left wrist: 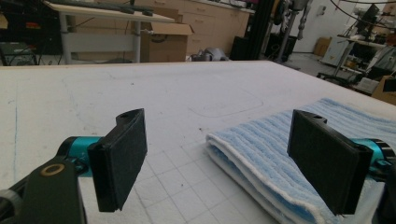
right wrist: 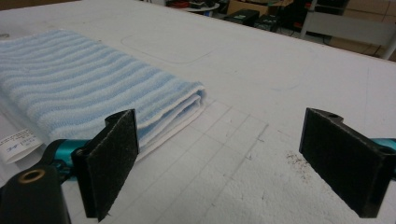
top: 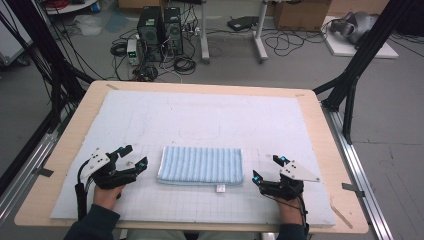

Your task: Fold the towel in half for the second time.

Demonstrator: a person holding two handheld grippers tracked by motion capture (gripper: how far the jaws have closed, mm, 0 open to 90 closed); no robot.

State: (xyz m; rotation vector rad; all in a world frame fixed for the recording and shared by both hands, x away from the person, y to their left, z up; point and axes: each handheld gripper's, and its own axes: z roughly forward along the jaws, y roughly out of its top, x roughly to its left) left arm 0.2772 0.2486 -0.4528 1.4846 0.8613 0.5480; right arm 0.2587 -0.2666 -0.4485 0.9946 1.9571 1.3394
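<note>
left tool: jaws apart, empty | right tool: jaws apart, empty | folded towel between them | risk: pinching top layer alone, fold slides open

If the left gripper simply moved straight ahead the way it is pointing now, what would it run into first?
Probably the folded blue striped towel. The left gripper is open, and in its own view the towel's near end lies ahead between the jaws, toward the right one. Depth is hard to judge, so it might only graze that end.
</note>
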